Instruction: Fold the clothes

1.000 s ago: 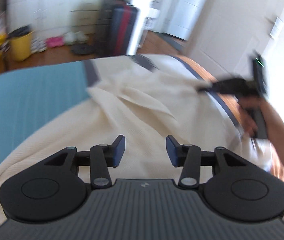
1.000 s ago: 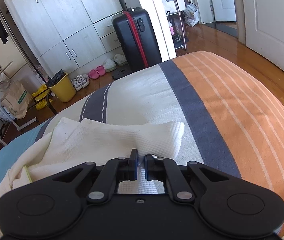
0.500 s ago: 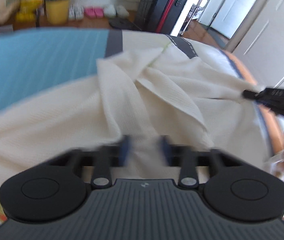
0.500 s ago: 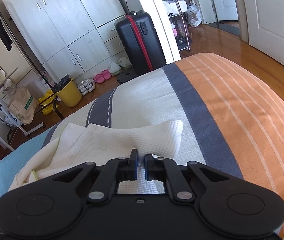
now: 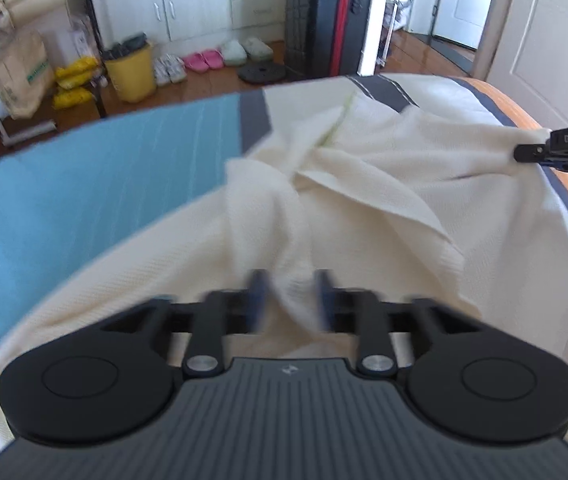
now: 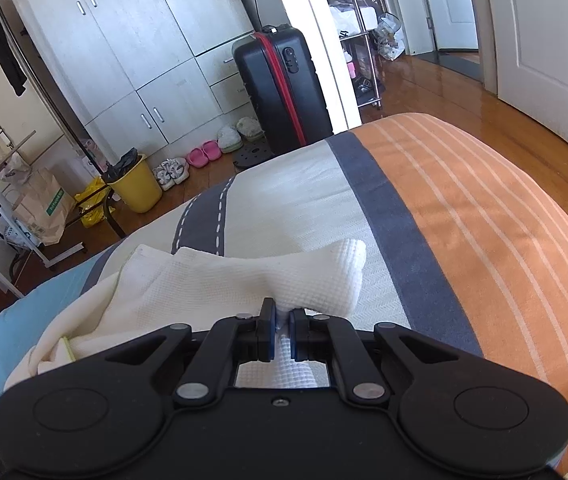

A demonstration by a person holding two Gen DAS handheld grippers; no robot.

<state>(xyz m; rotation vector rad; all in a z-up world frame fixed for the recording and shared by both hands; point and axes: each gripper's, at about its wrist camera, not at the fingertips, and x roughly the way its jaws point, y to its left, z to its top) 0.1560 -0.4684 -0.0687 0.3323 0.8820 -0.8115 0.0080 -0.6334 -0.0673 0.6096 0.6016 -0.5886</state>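
- Left gripper (image 5: 288, 296): since the frame a second ago its jaws have narrowed from wide apart to a smaller gap, with a ridge of the cream garment (image 5: 364, 200) between them; fingers blurred, so cannot tell whether they grip yet.
- Right gripper (image 6: 281, 330): unchanged, jaws pressed together on a bunched corner of the garment.
- Left view has swung from the bed's orange edge toward its blue side.
- Garment: one, rumpled across the middle of the bed (image 6: 464, 220), right corner drawn toward the grey stripe.
- Count on the floor beyond the bed's far edge: one black suitcase (image 6: 279, 88), one yellow bin (image 6: 135, 184).
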